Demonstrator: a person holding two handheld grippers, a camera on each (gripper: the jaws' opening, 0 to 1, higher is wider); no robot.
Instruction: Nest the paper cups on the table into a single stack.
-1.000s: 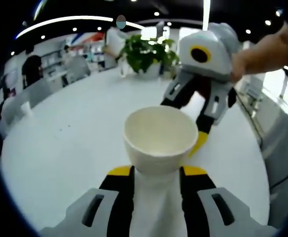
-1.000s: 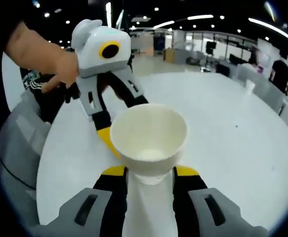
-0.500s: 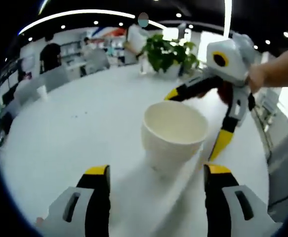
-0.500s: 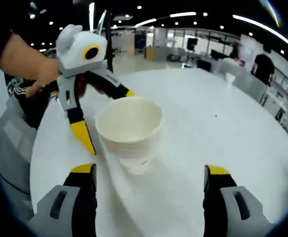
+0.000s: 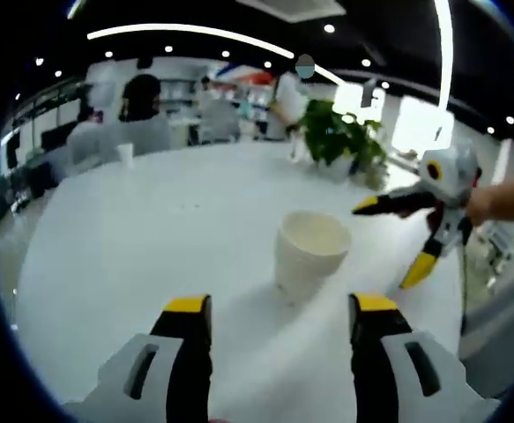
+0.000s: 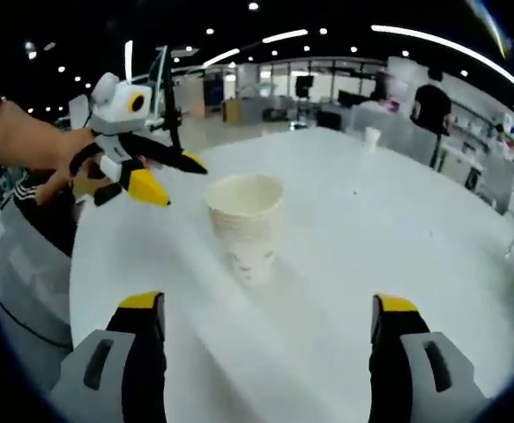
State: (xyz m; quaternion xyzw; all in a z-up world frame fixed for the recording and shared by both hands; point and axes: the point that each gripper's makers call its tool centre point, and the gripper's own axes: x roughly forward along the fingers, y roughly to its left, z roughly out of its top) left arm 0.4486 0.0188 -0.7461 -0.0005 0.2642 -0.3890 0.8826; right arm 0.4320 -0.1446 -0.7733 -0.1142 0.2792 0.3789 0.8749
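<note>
A white paper cup stack (image 5: 310, 255) stands upright on the round white table (image 5: 142, 229), free of both grippers. In the left gripper view my left gripper (image 5: 281, 307) is open, its yellow tips a short way back from the stack on either side. The right gripper (image 5: 393, 238) hangs open just right of the stack, held by a hand. In the right gripper view the same stack (image 6: 246, 225) stands ahead of my open right gripper (image 6: 268, 304), and the left gripper (image 6: 170, 174) is open to its left, above the table (image 6: 371, 229).
A small white cup (image 5: 125, 154) stands alone near the table's far edge, and shows again as a far cup (image 6: 372, 136). A potted plant (image 5: 336, 141) sits at the table's back. People sit beyond the table. A grey chair back (image 6: 18, 264) is close at the left.
Both grippers were shut on the cup stack a second ago. They have opened, let it go and drawn back, leaving the stack standing on the table.
</note>
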